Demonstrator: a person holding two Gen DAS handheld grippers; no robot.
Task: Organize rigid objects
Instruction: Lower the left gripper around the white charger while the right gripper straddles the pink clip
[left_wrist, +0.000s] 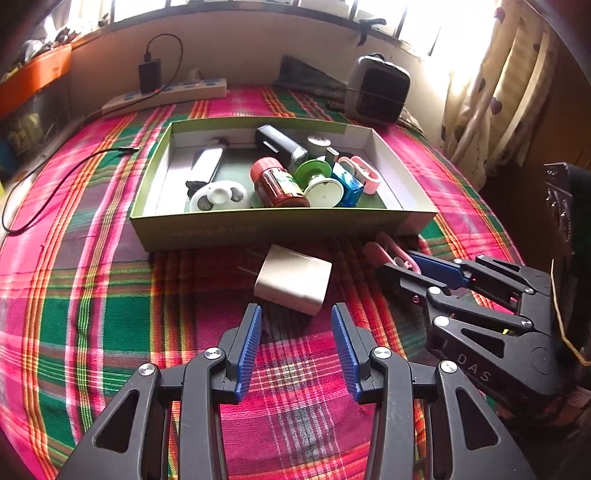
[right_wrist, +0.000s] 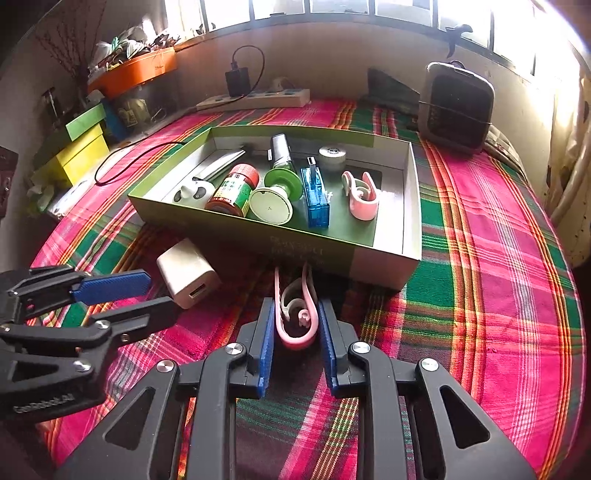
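The right gripper (right_wrist: 296, 314) closes its blue pads on a pink clip (right_wrist: 295, 325), a soft U-shaped loop with a pale curled inner piece, lying on the plaid cloth (right_wrist: 480, 295) just short of the green box (right_wrist: 369, 258). The left gripper (left_wrist: 296, 317) stands open, a white USB charger (left_wrist: 293, 284) just ahead of its fingertips.

Hidden and cut-off parts

In the left wrist view, the right gripper (left_wrist: 400, 264) at right covers most of the pink clip (left_wrist: 384, 251). In the right wrist view, the box (right_wrist: 384, 264) front wall hides the lower sides of its contents, its printed lettering is unreadable, and the left gripper (right_wrist: 147, 295) runs off the left edge.
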